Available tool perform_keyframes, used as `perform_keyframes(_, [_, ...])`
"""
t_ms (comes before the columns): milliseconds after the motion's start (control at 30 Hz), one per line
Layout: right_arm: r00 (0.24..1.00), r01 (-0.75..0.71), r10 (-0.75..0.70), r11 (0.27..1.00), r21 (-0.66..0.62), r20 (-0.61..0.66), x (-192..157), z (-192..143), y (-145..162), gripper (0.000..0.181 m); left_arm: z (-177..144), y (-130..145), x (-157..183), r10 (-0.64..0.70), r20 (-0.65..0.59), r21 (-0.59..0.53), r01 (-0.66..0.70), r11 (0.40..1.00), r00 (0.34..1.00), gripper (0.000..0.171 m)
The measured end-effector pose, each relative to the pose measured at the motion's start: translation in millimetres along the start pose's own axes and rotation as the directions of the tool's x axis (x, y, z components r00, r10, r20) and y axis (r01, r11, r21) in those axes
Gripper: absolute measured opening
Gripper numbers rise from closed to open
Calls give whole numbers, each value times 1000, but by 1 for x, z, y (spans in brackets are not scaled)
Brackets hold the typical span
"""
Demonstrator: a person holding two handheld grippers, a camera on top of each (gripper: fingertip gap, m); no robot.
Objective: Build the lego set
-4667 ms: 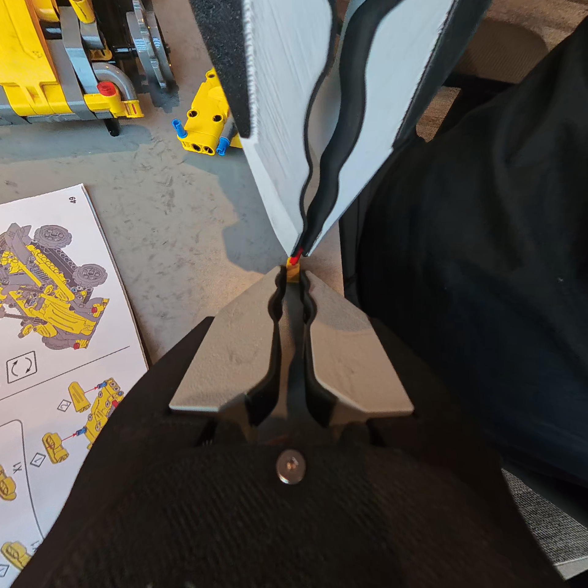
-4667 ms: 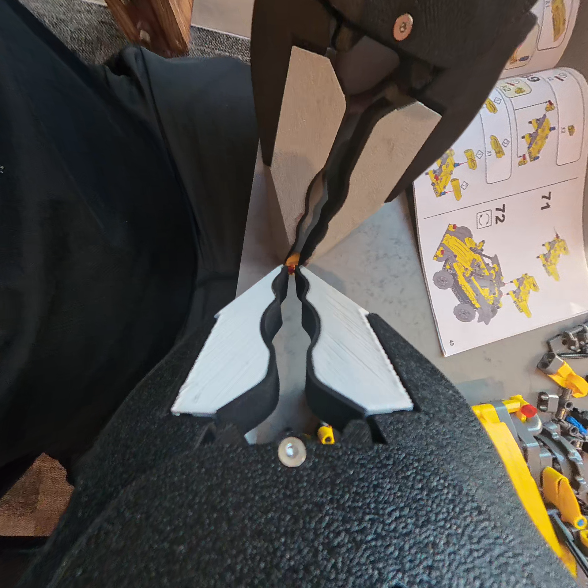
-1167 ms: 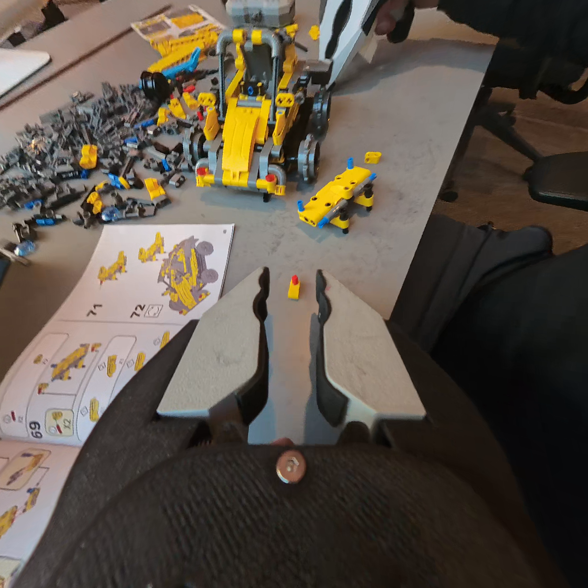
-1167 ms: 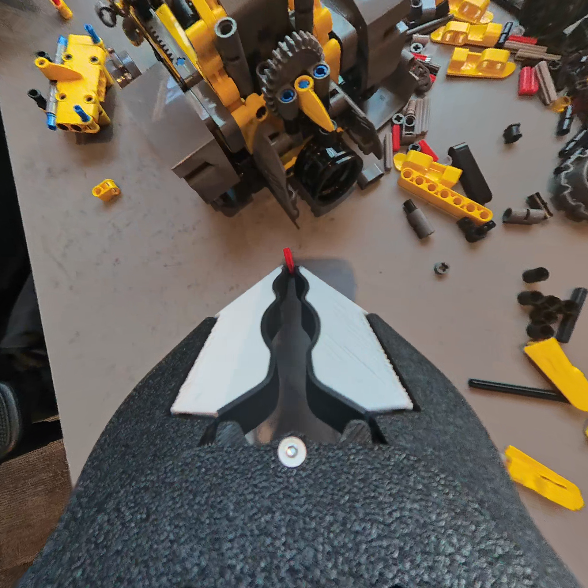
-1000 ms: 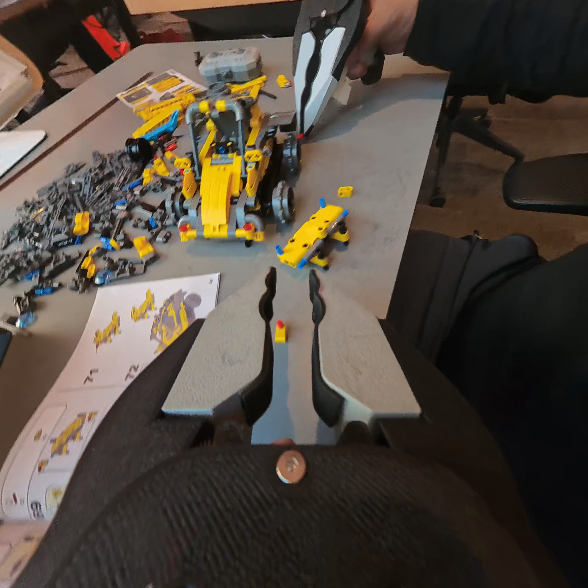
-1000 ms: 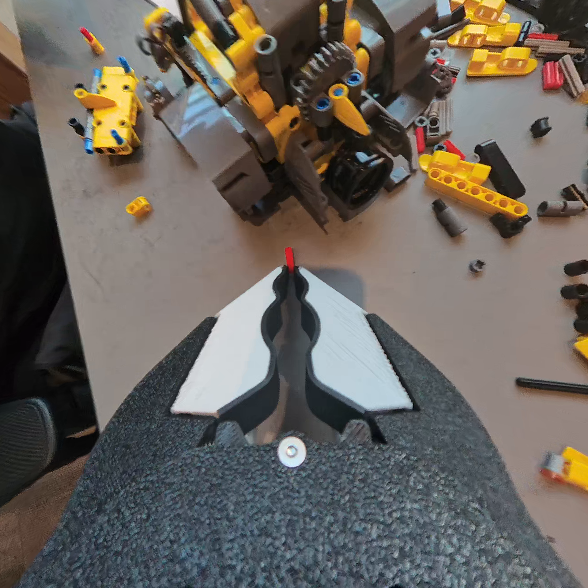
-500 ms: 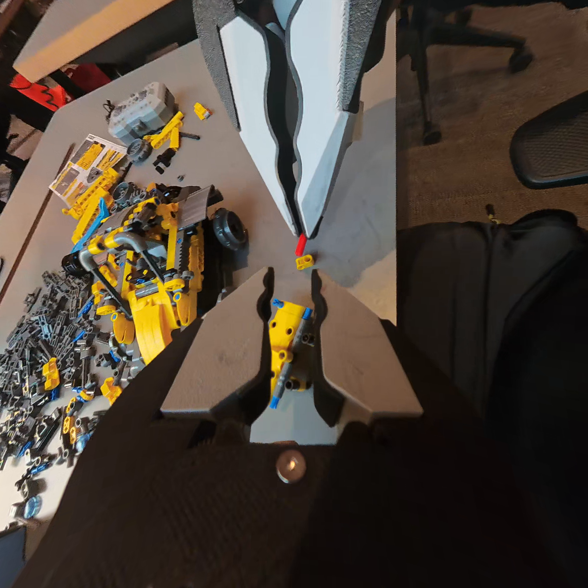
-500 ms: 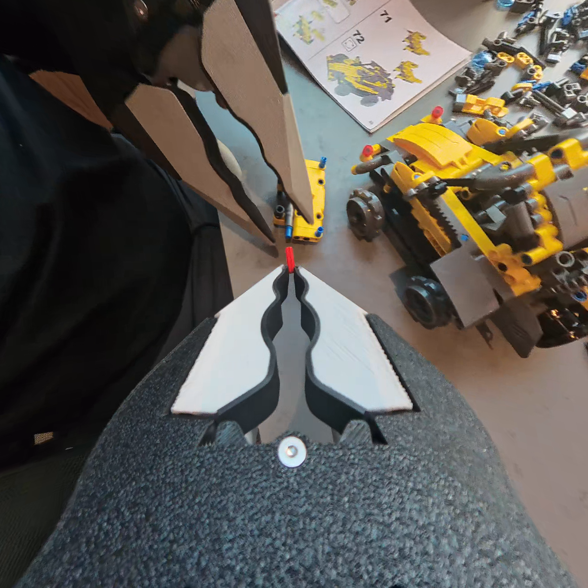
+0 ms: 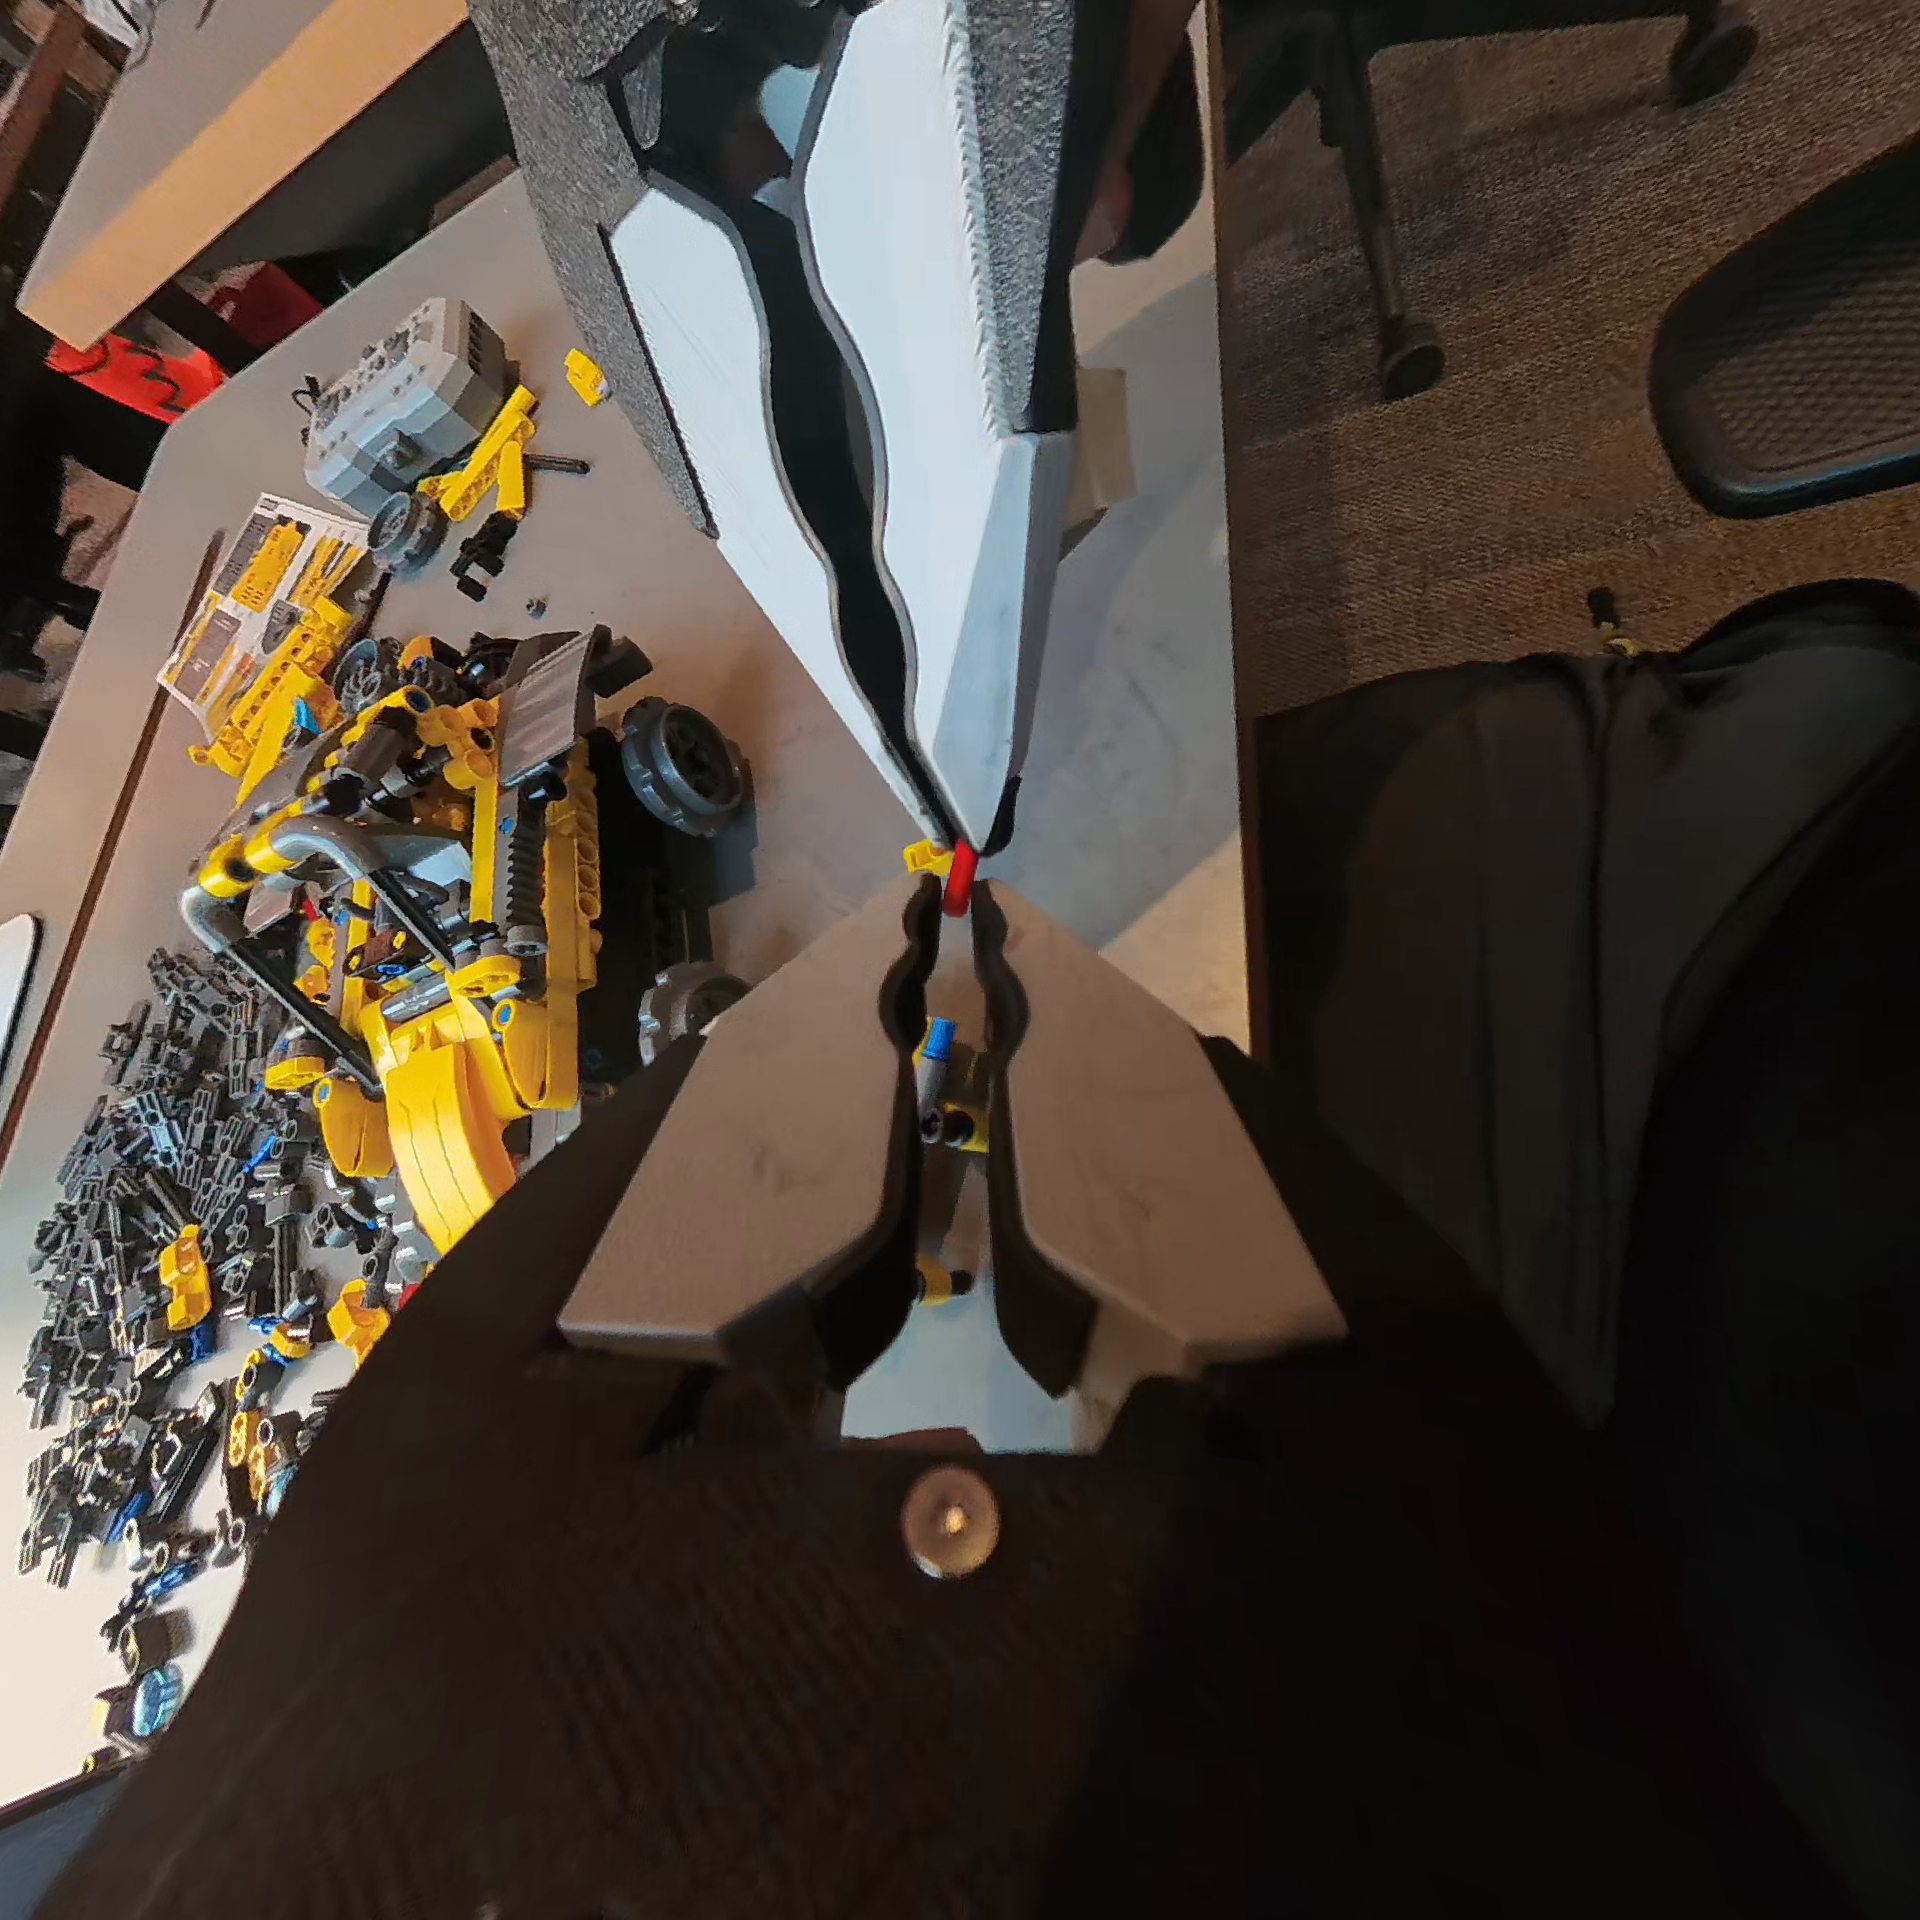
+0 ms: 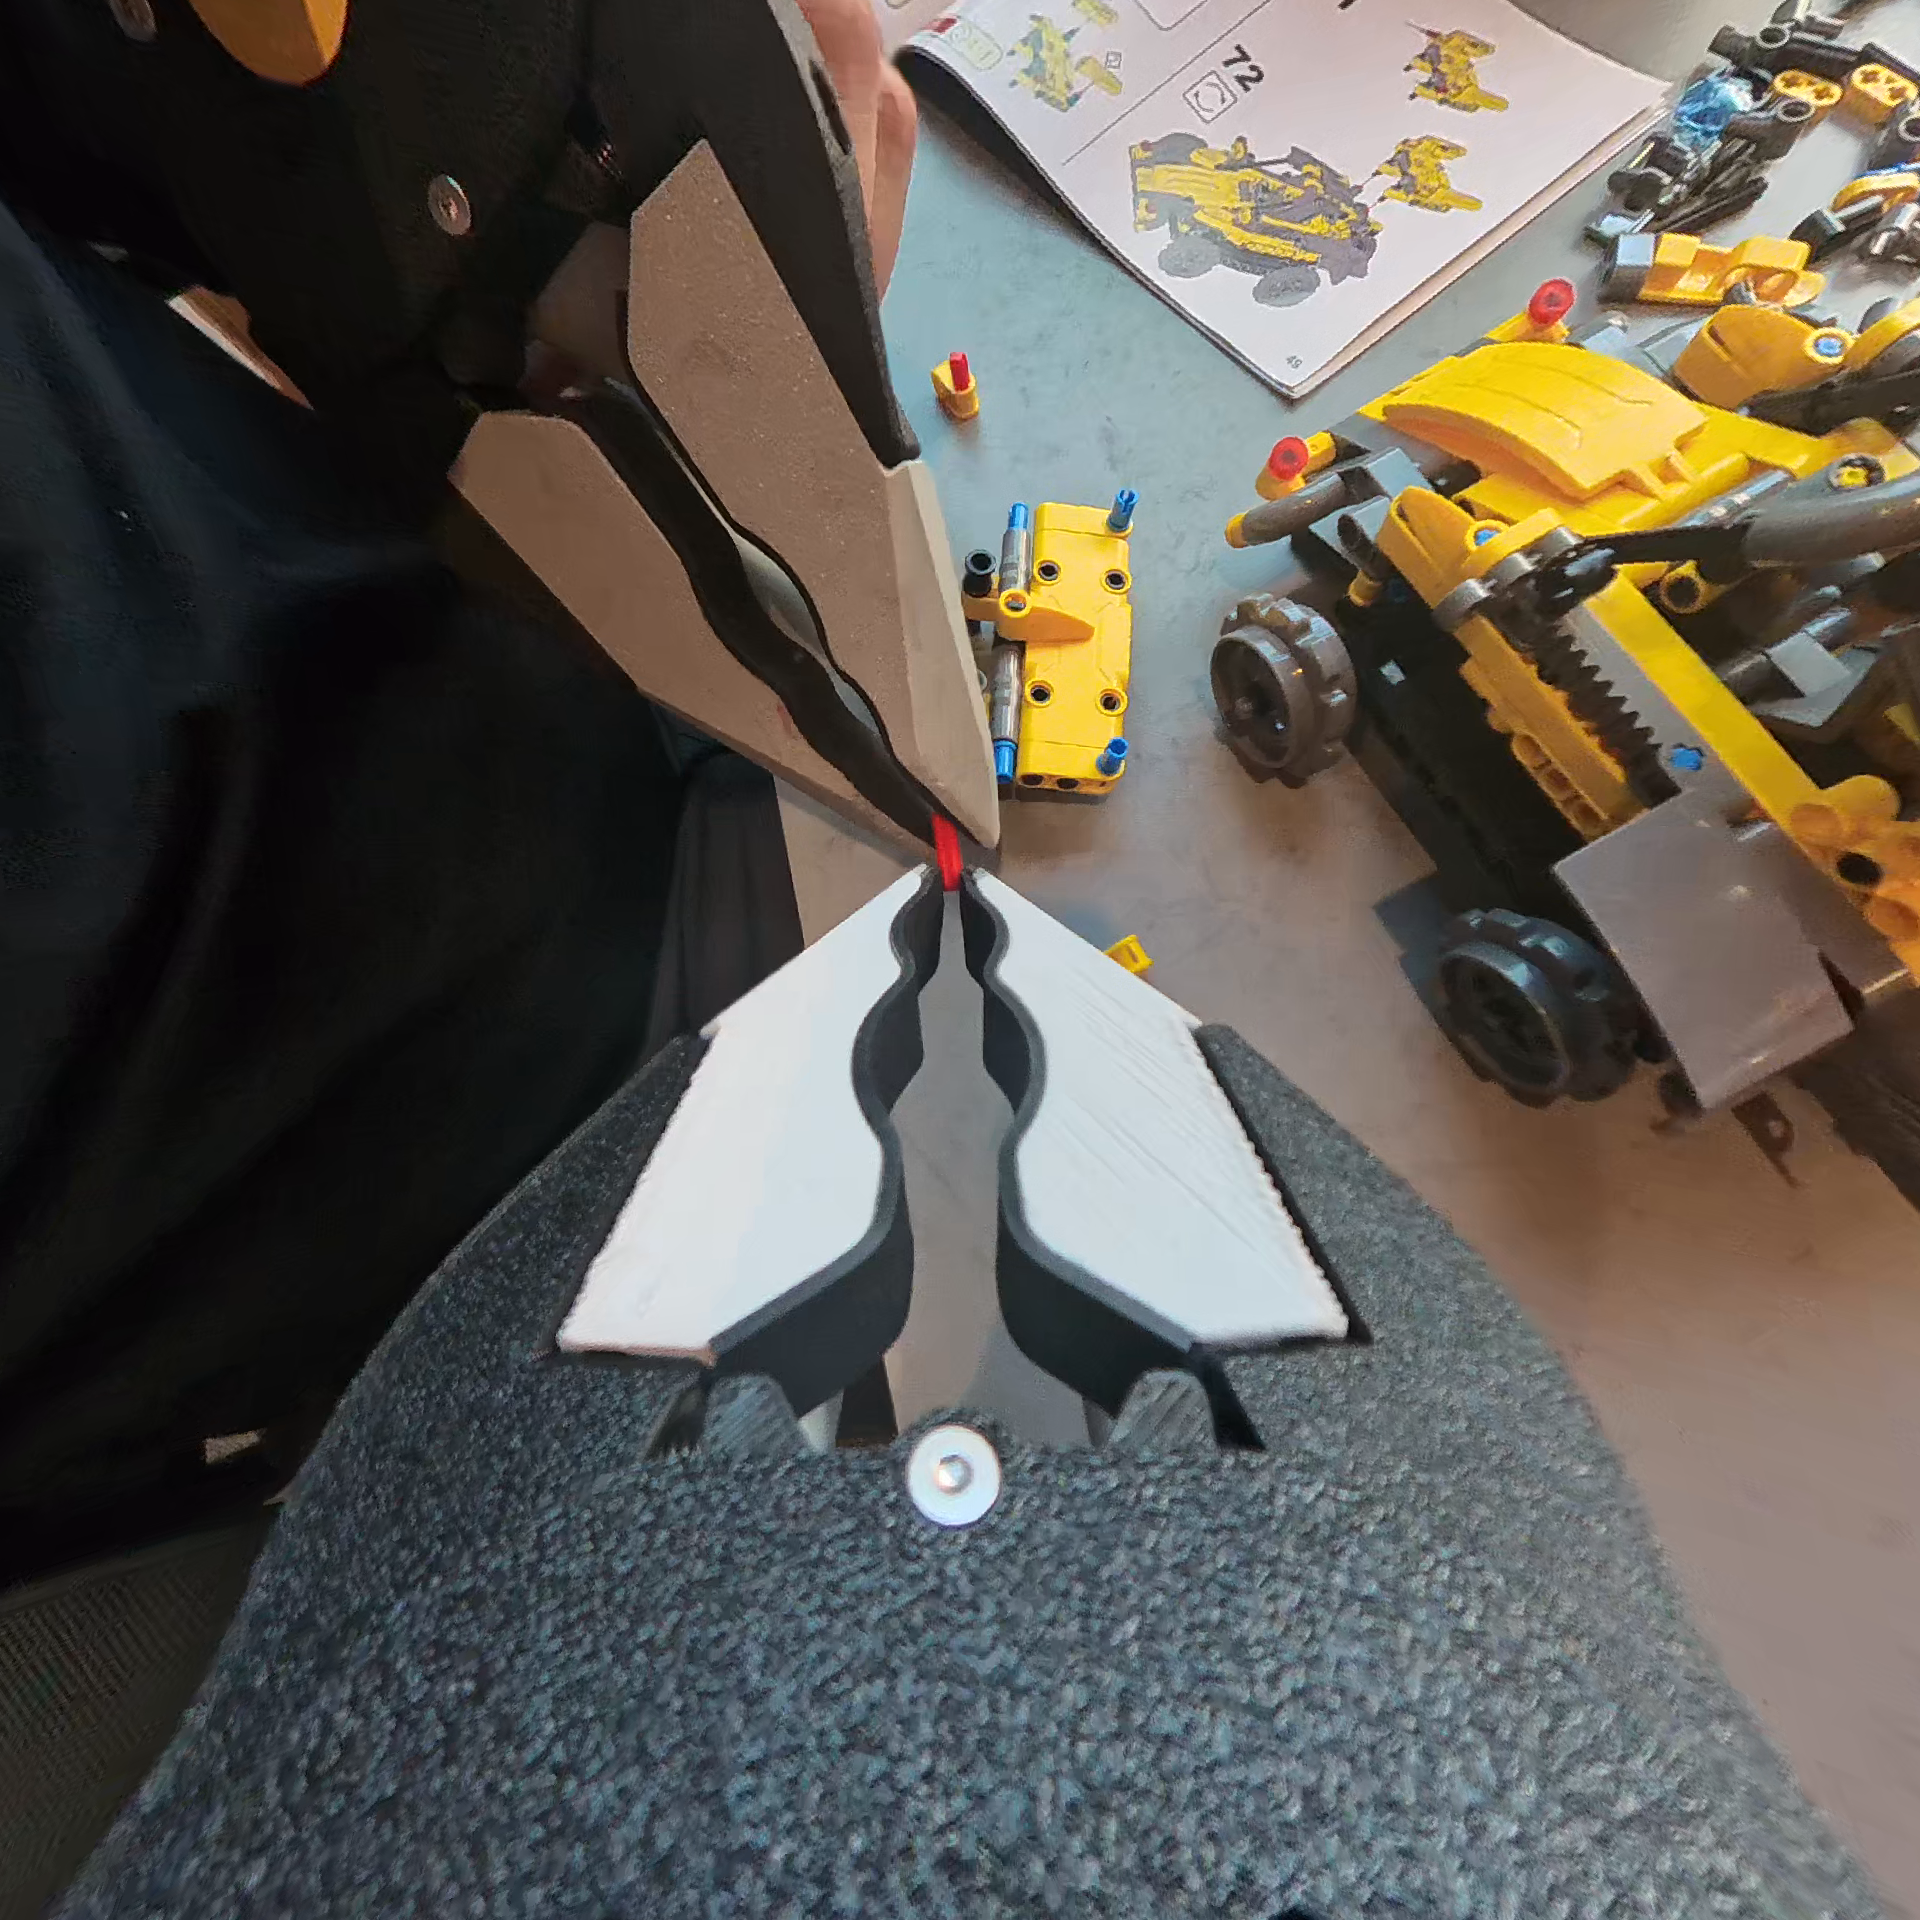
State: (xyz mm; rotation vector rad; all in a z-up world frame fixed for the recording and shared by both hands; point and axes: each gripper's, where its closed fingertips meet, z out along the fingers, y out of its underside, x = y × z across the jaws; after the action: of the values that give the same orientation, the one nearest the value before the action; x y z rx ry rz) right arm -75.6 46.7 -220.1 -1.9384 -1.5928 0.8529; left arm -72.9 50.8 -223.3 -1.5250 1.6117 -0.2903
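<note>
A small red pin (image 9: 960, 881) (image 10: 945, 850) is held in the air between both grippers, which meet tip to tip above the table's near edge. My right gripper (image 10: 948, 883) is shut on one end of it and comes down from the top in the left wrist view (image 9: 961, 836). My left gripper (image 9: 956, 899) has its jaws closed on the other end and enters from the upper left in the right wrist view (image 10: 951, 821). A tiny yellow connector (image 9: 920, 854) (image 10: 1130, 951) lies on the table just under the tips.
A yellow block with blue pins (image 10: 1065, 644) lies beside the left gripper. A big yellow and grey vehicle model (image 10: 1610, 623) (image 9: 436, 935) stands nearby. An instruction booklet (image 10: 1299, 156), a yellow piece with a red pin (image 10: 956, 387) and piles of loose parts (image 9: 135, 1195) surround it. My left and right fingertips are right by each other.
The left gripper, open half a second ago, has closed on the red pin that the right gripper carried over. The two grippers have come together tip to tip.
</note>
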Motion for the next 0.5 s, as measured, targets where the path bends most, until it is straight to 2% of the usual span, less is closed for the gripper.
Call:
perform_keyframes(200, [999,-43,43,998,47,6,-2,6,-1,3,-2,9,4,9,31,-24,-8,1000,999,0])
perform_keyframes(300, [992,-2,12,997,80,-124,7,-2,-3,9,-10,20,2,-59,35,-58,61,996,998,1])
perform_keyframes(433, [931,-52,46,999,-5,-363,32,-4,22,11,-24,29,8,-178,-10,-46,178,983,984,1])
perform_keyframes(500, [910,-87,75,996,-11,-408,34,0,28,19,-29,32,10,-208,-20,-41,207,978,978,1])
